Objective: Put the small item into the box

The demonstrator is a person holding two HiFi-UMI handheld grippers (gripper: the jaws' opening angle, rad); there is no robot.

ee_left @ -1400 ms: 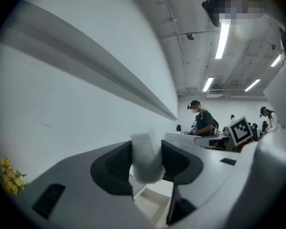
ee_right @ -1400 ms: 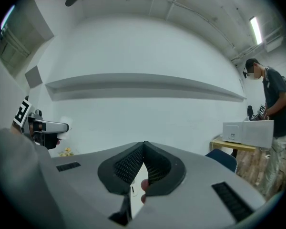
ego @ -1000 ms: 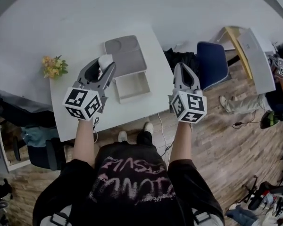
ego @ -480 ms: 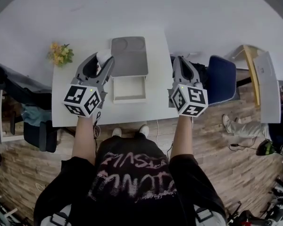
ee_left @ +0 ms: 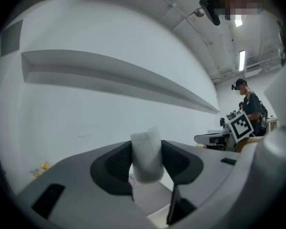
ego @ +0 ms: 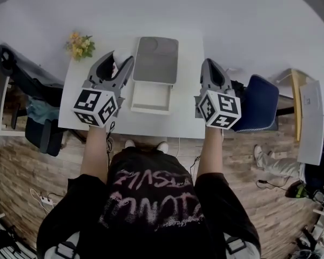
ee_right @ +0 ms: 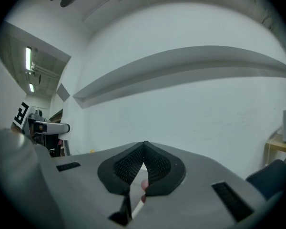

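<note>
The small item [ego: 120, 56] is a white, soft-looking lump, and my left gripper [ego: 119, 62] is shut on it above the table, just left of the box. Seen from the left gripper view, the item [ee_left: 146, 157] sits pinched between the dark pads of the left gripper [ee_left: 147, 149]. The open white box [ego: 150, 97] lies on the white table [ego: 178, 120], its grey lid [ego: 156, 60] folded back behind it. To the right of the box my right gripper [ego: 210, 65] hovers, shut with nothing in it; its pads meet at the tip in the right gripper view [ee_right: 144, 146].
A small bunch of yellow flowers [ego: 79, 43] stands at the table's far left corner. A blue chair [ego: 260, 104] is beside the table's right edge and a black chair [ego: 21, 72] to its left. A person stands by another desk [ee_left: 248, 109].
The head view has swung, so the table and box now sit squarer and higher in frame. Both grippers keep their places beside the box, and the left one still holds the item.
</note>
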